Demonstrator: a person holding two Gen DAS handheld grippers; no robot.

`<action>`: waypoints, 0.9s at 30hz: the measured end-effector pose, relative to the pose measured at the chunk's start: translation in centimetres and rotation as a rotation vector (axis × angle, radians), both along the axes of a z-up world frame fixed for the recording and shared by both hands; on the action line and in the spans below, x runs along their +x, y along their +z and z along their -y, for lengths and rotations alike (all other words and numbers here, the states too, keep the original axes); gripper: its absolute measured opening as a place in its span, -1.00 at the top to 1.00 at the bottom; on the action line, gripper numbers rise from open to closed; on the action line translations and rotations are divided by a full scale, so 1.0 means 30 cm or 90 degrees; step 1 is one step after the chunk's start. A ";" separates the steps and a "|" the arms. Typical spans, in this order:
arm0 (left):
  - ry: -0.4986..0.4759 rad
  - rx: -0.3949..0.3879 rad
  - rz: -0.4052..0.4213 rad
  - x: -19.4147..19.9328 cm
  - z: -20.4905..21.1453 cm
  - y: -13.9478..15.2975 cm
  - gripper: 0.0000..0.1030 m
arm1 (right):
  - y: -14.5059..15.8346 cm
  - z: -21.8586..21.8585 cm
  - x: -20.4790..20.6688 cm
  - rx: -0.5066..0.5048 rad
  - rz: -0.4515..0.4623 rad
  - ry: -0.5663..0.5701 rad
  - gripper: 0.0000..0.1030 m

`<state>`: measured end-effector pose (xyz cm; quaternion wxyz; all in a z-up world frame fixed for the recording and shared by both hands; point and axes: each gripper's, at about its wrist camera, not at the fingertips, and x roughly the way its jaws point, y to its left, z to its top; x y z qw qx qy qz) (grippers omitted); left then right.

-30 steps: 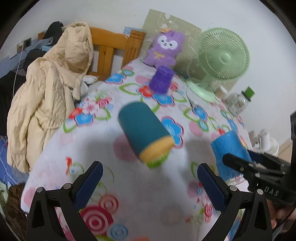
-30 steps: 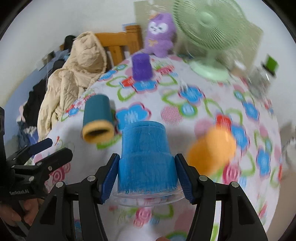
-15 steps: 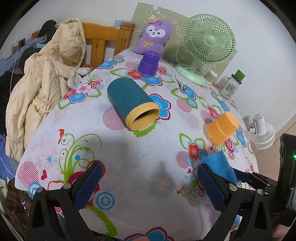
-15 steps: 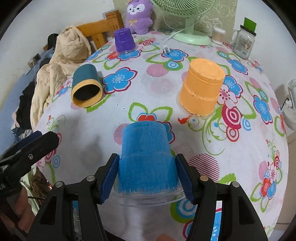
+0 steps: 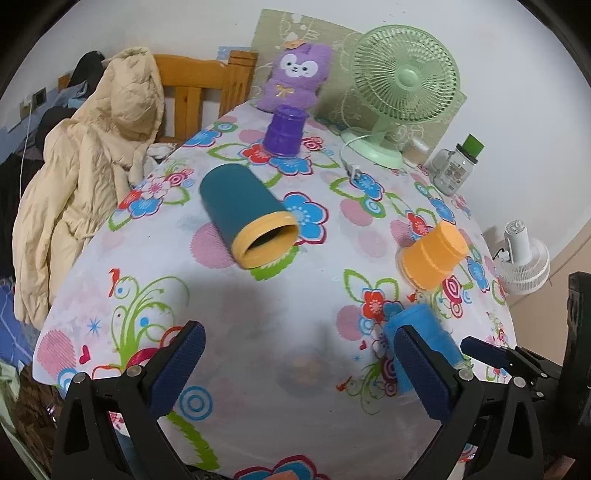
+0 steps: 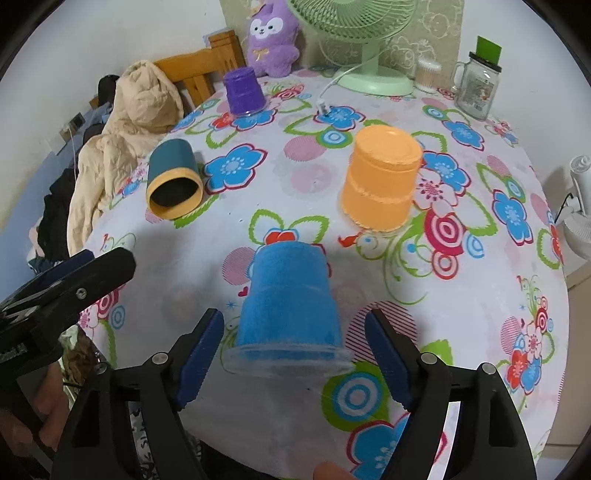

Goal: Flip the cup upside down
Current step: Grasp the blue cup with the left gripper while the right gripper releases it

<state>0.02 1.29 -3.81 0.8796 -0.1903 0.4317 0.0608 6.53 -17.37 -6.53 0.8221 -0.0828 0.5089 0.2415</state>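
R gripper (image 6: 293, 354): jaws spread wide, blue pads either side of the blue cup (image 6: 290, 306), small gap each side, no contact seen. Blue cup sits upside down on the floral tablecloth (image 6: 480, 280), base up, clear rim down on the cloth, near the front table edge. L gripper (image 5: 295, 373): jaws wide apart, nothing between them, hovering over the front of the table; in the R wrist view it shows at lower left (image 6: 70, 284), well apart from the blue cup. In the L wrist view the blue cup (image 5: 419, 328) is partly hidden behind the L gripper's right pad (image 5: 421, 376), w/ the R gripper's finger tip (image 5: 484, 350) just beside it. Further out: orange cup (image 6: 380, 181) inverted, standing behind and to the right of the blue cup, apart from it. Teal cup w/ yellow rim (image 6: 173, 177) lies on its side at the left, mouth toward the cameras. Purple cup (image 6: 244, 90) inverted toward the back, in front of a purple plush toy (image 6: 271, 35). Green desk fan (image 5: 400, 79) at back right, glass jar w/ green lid (image 6: 478, 81) beside it. Cream jacket (image 5: 85, 177) draped on a wooden chair (image 5: 201, 83) left of the table. White fan (image 5: 522, 254) on the floor at right.
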 end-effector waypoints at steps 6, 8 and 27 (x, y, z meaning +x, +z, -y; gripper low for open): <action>-0.030 0.014 -0.002 0.049 0.082 0.021 -1.00 | 0.030 0.095 0.013 0.026 0.009 -0.021 -0.59; -0.039 0.018 -0.003 0.064 0.111 0.024 -0.99 | 0.038 0.128 0.017 0.036 0.010 -0.029 -0.59; -0.111 0.045 -0.046 0.230 0.361 -0.016 -1.00 | -0.009 0.449 0.111 0.073 -0.004 -0.121 -0.60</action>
